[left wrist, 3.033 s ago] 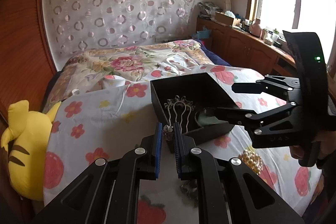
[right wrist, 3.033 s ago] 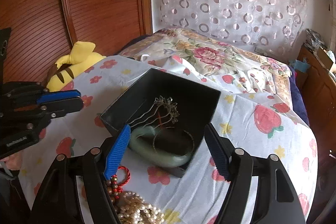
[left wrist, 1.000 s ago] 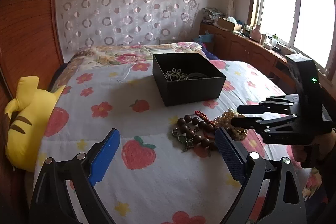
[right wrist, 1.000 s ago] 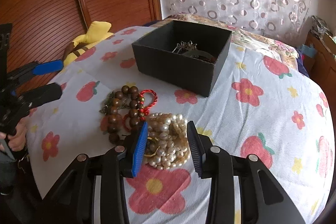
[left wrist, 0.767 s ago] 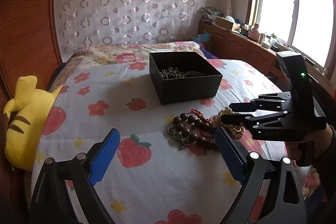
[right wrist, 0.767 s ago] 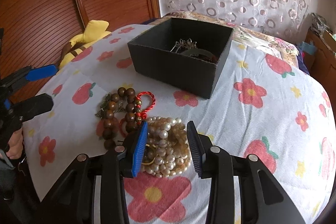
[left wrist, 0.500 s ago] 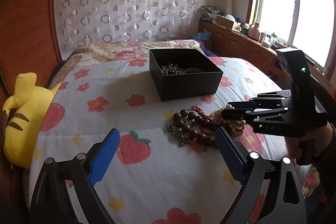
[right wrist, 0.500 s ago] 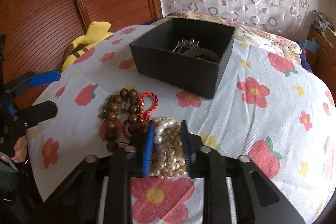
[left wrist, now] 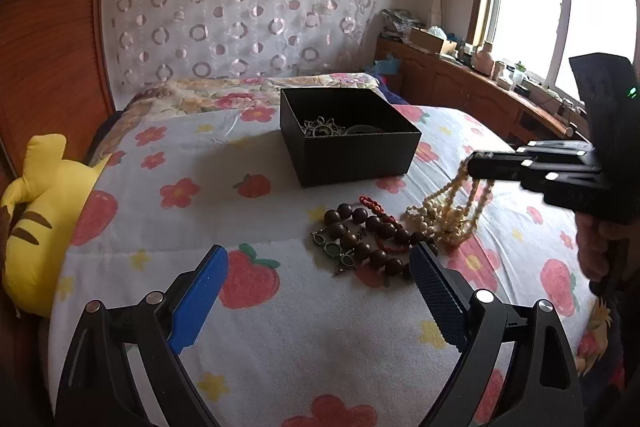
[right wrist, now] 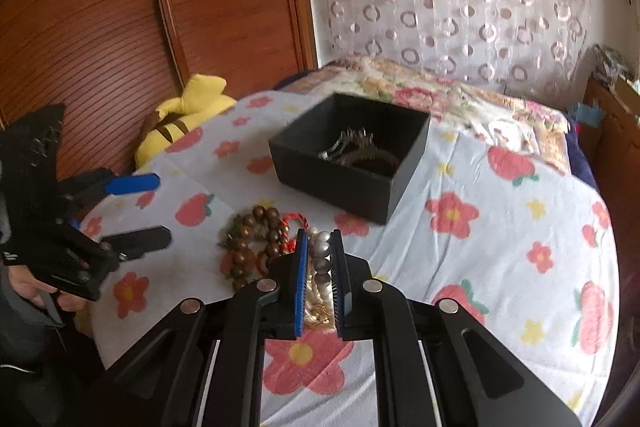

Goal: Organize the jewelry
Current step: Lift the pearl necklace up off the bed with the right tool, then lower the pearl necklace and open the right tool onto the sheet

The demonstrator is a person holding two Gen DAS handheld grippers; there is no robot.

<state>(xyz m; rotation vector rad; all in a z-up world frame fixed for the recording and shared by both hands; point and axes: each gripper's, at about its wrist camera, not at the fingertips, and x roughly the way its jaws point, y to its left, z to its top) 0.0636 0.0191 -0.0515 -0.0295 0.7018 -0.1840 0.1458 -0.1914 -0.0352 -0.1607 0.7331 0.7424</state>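
Left wrist view, stock so far: black box point(left wrist: 348, 139) holds some pieces; our right gripper point(right wrist: 319, 259) pinches the pearl necklace point(left wrist: 448, 211), half-lifted; wooden beads point(left wrist: 368, 235) remain on the bedspread point(left wrist: 160, 227); our left gripper point(left wrist: 316, 291) gapes, empty.

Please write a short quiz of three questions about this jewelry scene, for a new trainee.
1. True or false: the right gripper is shut on the pearl necklace.
2. Which lies on the bedspread beside the pearls? A) brown bead bracelet B) watch C) gold ring
3. Fill in: the left gripper is ____.

Key: 1 true; 2 A; 3 open. The black box already holds some pieces.
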